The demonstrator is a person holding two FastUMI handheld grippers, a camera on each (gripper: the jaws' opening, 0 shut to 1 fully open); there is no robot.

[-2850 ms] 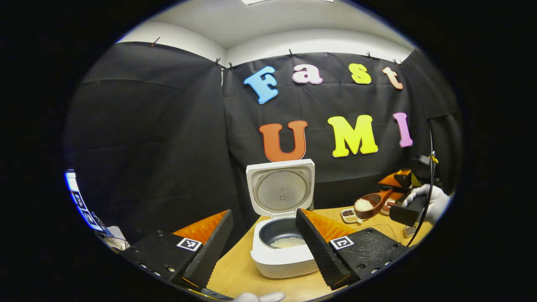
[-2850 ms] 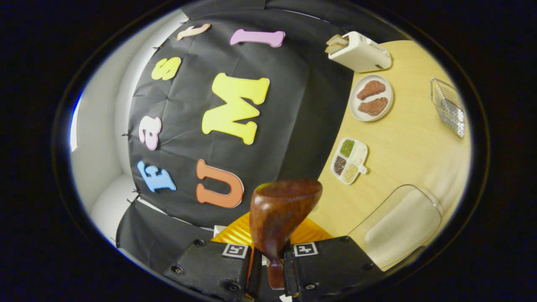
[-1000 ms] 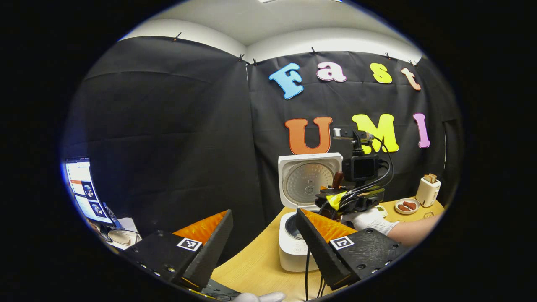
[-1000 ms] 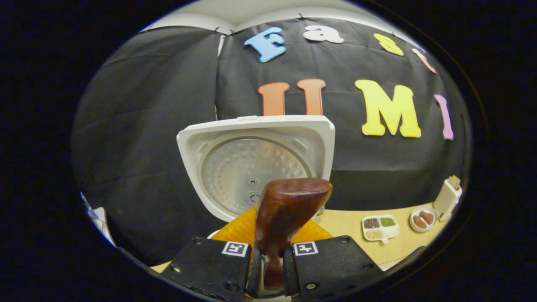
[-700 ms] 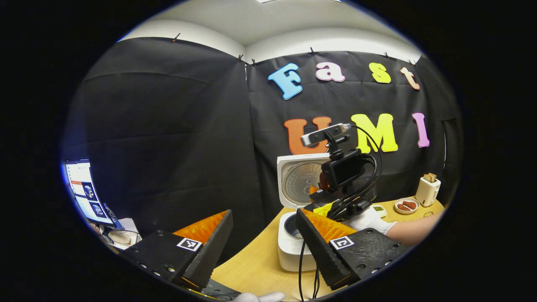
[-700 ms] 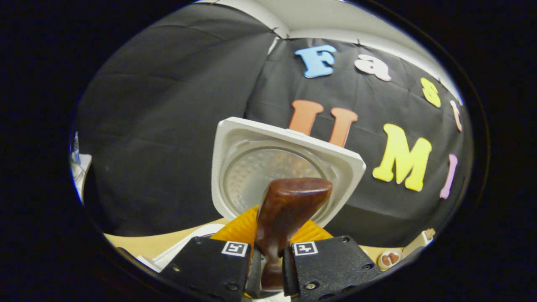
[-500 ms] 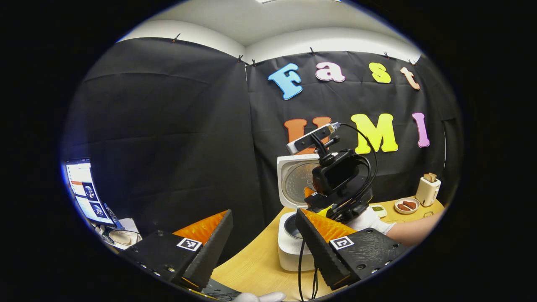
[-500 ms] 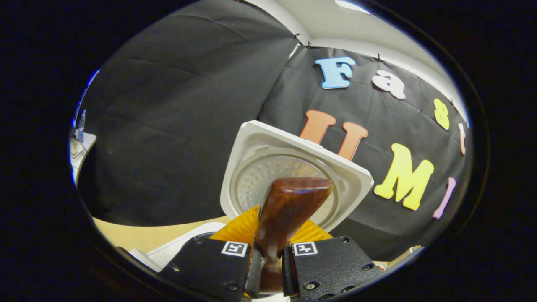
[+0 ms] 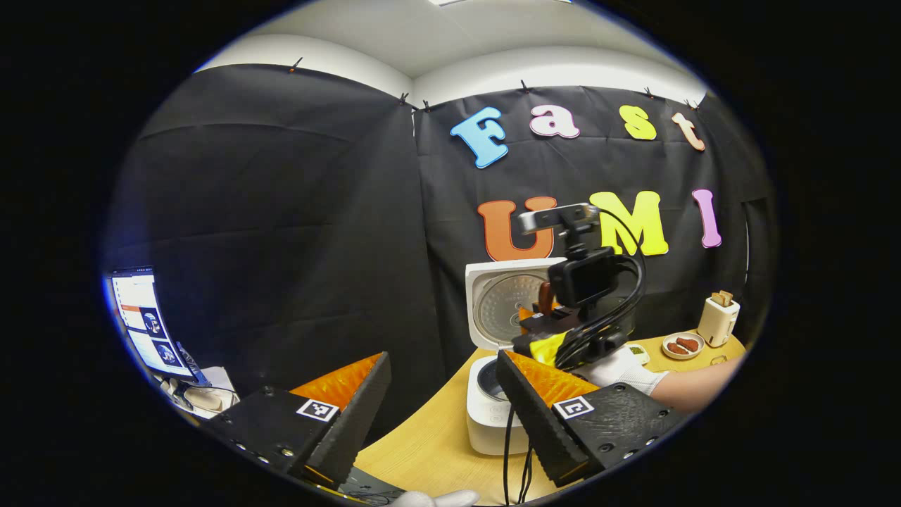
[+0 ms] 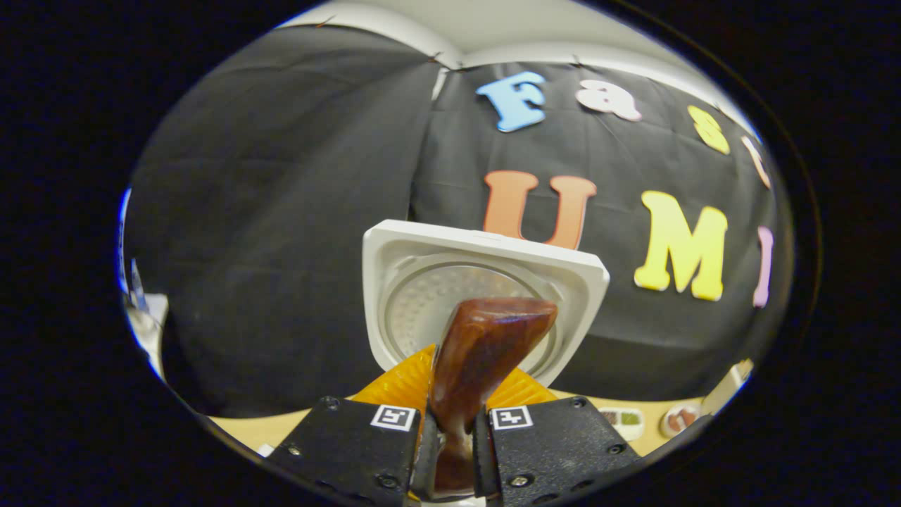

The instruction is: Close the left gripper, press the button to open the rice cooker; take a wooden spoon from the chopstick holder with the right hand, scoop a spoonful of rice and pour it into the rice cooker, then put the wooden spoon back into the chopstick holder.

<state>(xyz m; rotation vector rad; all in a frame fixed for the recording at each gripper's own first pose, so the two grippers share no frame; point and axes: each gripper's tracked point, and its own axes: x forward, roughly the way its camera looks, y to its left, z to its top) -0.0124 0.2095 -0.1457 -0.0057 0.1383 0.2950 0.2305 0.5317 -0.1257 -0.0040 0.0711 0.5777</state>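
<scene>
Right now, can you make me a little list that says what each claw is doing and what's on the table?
left claw: open, holding nothing, back from the cooker
right claw: shut on the wooden spoon, over the rice cooker
rice cooker: lid up, standing open
table: light wood
toaster: far right, bread sticking out
plate: by the toaster, brown food on it
rice on spoon: cannot tell from here

The upright rice cooker lid (image 10: pixel 484 303) blocks the far side — right gripper (image 9: pixel 542 329) and wooden spoon (image 10: pixel 479 359) crowd the pot; near table (image 9: pixel 436 451) lies open.
</scene>
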